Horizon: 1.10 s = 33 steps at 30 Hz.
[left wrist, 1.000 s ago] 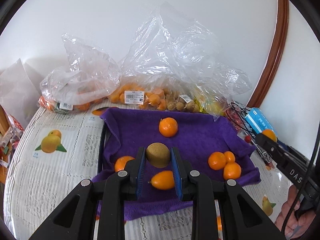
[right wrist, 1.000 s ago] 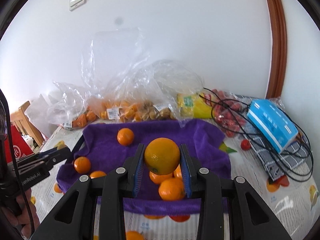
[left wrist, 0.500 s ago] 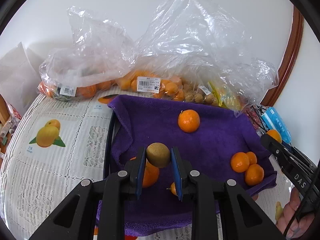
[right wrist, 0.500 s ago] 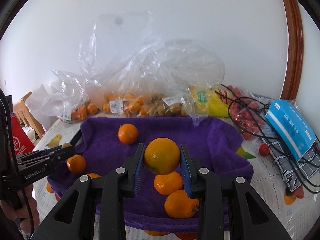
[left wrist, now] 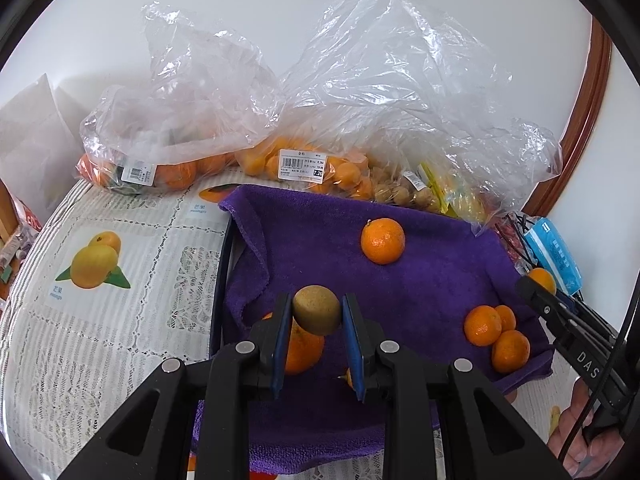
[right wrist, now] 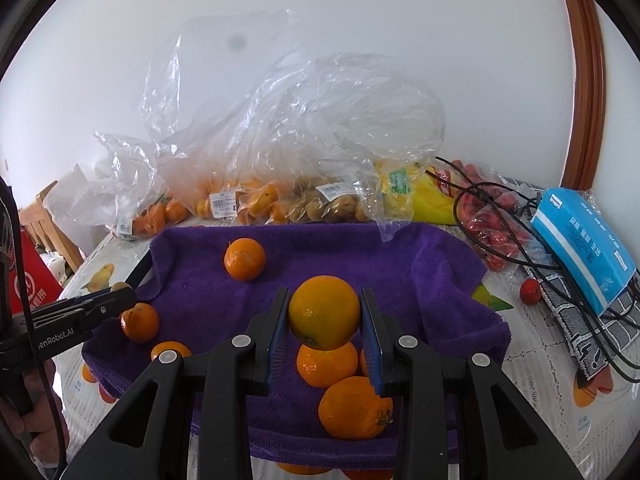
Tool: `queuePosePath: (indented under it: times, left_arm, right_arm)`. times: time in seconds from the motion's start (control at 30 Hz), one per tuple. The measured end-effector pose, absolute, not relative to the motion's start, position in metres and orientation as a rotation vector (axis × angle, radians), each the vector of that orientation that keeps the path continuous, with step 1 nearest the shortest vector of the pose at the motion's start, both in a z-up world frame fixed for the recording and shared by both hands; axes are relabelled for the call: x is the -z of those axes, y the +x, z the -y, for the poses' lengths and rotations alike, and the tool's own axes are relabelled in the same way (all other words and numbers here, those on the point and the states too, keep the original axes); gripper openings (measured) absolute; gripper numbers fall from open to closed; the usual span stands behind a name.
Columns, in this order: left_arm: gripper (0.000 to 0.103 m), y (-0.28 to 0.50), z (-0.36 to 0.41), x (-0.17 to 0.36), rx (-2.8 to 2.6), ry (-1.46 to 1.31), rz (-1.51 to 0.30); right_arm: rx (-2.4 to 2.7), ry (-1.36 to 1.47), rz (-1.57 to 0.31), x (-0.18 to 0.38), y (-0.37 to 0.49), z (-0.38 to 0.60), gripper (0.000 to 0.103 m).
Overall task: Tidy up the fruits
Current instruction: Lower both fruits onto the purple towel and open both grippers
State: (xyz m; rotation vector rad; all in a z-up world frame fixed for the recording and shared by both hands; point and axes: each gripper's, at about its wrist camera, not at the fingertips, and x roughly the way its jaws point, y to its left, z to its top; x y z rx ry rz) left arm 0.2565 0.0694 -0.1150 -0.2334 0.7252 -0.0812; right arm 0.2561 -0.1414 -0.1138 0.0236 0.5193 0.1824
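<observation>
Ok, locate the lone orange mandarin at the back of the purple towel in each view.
Left wrist: lone orange mandarin right of centre, beyond the brown fruit.
Right wrist: left of centre, up-left of the gripped yellow-orange fruit.
Shared landmark: purple towel.

right tool (right wrist: 325, 322): clamped on orange (right wrist: 324, 312) | above purple towel (right wrist: 420, 268) | three tangerines (right wrist: 327, 364) beneath

A blue tissue pack (right wrist: 584, 248) lies on tangled black cables (right wrist: 500, 216) beside a patterned tablecloth (left wrist: 120, 300).
</observation>
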Motion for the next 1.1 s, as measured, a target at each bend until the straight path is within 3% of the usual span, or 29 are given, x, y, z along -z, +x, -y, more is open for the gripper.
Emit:
queuePosePath:
  times: [1.1]
  left_arm:
    - [0.024, 0.257, -0.063, 0.119, 0.101, -0.223, -0.745]
  right_arm:
    - [-0.184, -0.065, -0.637, 0.140, 0.268, 0.123, 0.034]
